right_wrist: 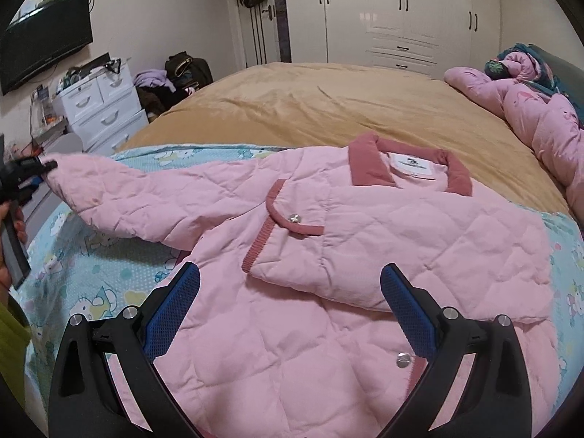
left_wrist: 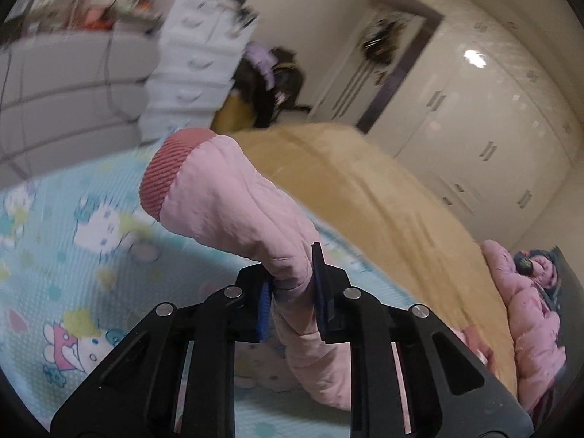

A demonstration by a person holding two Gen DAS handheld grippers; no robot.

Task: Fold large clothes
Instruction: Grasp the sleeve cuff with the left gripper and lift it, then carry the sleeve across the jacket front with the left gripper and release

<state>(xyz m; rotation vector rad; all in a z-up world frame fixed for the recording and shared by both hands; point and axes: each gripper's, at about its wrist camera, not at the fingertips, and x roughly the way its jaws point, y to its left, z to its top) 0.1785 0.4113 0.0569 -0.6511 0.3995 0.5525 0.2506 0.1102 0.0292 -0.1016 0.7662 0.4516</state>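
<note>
Left tool clamped on pink quilted jacket's sleeve, lifted above cartoon-print sheet, right tool spread wide over jacket front on bed

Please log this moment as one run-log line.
left gripper: shut on sleeve, lifted | right gripper: open above jacket | sleeve fold underway

The left gripper is clamped on the pink sleeve; the right gripper hovers, jaws spread wide

Jacket on mat, crumpled quilt behind right, drawers far left
</note>
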